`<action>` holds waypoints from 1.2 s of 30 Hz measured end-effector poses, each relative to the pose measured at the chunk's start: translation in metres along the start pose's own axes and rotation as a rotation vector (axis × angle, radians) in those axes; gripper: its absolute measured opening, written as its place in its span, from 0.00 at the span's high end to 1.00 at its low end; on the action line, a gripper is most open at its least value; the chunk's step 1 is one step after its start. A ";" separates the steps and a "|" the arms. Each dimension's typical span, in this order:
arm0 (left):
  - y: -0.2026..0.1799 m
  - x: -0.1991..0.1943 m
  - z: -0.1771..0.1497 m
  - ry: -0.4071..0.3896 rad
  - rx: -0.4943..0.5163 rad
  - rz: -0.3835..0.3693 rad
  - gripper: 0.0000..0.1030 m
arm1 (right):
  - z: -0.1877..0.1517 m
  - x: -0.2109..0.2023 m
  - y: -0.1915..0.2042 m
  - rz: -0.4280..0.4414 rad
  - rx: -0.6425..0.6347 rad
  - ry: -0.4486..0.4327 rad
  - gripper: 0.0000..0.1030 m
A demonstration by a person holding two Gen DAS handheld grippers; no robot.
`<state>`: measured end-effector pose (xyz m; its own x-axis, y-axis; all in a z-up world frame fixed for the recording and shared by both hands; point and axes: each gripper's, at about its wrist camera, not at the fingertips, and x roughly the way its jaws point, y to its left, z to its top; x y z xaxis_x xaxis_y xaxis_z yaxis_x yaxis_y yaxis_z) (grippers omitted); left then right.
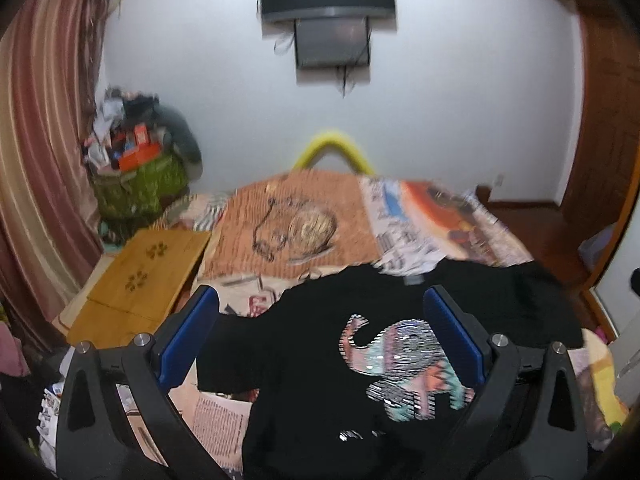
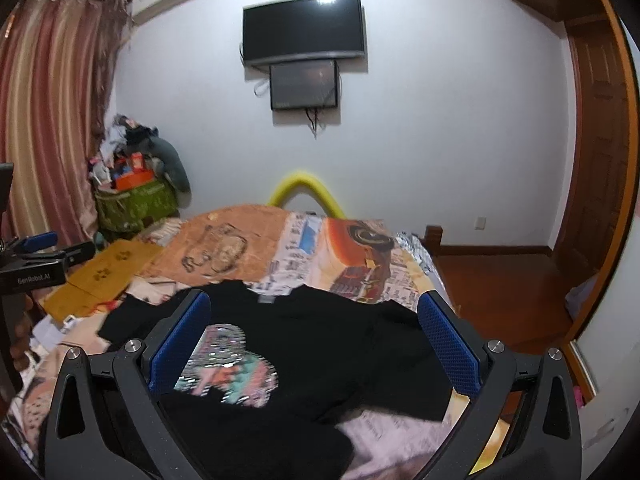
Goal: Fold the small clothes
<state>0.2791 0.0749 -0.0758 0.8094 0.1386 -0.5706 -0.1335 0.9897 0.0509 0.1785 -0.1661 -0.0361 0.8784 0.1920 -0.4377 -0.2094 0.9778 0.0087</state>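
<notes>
Blue-padded left gripper (image 1: 320, 312) and right gripper (image 2: 314, 316) both have fingers spread wide, empty, with the black elephant-print T-shirt (image 1: 320, 360) lying flat between them on the bedspread (image 2: 360, 256).

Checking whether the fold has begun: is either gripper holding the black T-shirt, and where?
Nothing is held. Left gripper and right gripper are both open above the black T-shirt.

left gripper (image 1: 320, 336) with black angular arms, blue textured pads (image 1: 188, 340), round silver screws, right gripper (image 2: 316, 340) alike in black frame and dimpled blue pads (image 2: 448, 344), white "genrobot.ai" lettering on the left gripper's black body
</notes>
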 end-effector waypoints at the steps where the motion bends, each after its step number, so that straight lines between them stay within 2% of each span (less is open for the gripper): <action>1: 0.003 0.016 0.002 0.028 -0.005 -0.006 0.00 | 0.001 0.010 -0.005 -0.006 0.001 0.020 0.00; 6: 0.027 0.101 0.009 0.185 -0.034 -0.025 0.00 | 0.005 0.066 -0.035 0.031 0.031 0.160 0.00; 11: 0.049 0.170 0.004 0.301 -0.075 -0.032 0.00 | 0.006 0.116 -0.058 0.090 0.064 0.269 0.00; 16: 0.071 0.240 -0.004 0.430 -0.175 -0.087 0.20 | 0.003 0.169 -0.058 0.144 0.054 0.369 0.01; 18: 0.071 0.265 -0.008 0.471 -0.197 -0.105 0.22 | -0.001 0.188 -0.055 0.165 0.042 0.411 0.06; 19: 0.071 0.273 -0.009 0.483 -0.195 -0.111 0.23 | -0.004 0.197 -0.051 0.171 0.025 0.433 0.09; 23: 0.058 0.309 -0.016 0.513 -0.138 -0.100 0.23 | -0.006 0.231 -0.042 0.185 -0.051 0.487 0.10; 26: 0.050 0.333 -0.025 0.566 -0.128 -0.115 0.23 | -0.011 0.252 -0.035 0.168 -0.101 0.518 0.12; 29: 0.044 0.343 -0.033 0.582 -0.114 -0.123 0.26 | -0.018 0.269 -0.029 0.149 -0.145 0.562 0.22; 30: 0.041 0.341 -0.034 0.568 -0.106 -0.121 0.31 | -0.022 0.274 -0.028 0.138 -0.155 0.584 0.24; 32: 0.037 0.337 -0.034 0.552 -0.090 -0.123 0.48 | -0.029 0.286 -0.028 0.106 -0.173 0.606 0.32; 33: 0.035 0.334 -0.034 0.555 -0.075 -0.101 0.63 | -0.032 0.287 -0.026 0.088 -0.191 0.598 0.34; 34: 0.034 0.333 -0.034 0.562 -0.066 -0.085 0.73 | -0.033 0.285 -0.023 0.076 -0.210 0.580 0.42; 35: 0.033 0.332 -0.035 0.570 -0.059 -0.079 0.76 | -0.032 0.285 -0.019 0.069 -0.223 0.569 0.47; 36: 0.033 0.331 -0.035 0.571 -0.052 -0.072 0.82 | -0.031 0.283 -0.016 0.063 -0.233 0.562 0.62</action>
<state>0.5226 0.1518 -0.2915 0.3824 0.0157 -0.9239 -0.1291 0.9910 -0.0366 0.4174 -0.1296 -0.1877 0.5134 0.1129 -0.8507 -0.3980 0.9096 -0.1194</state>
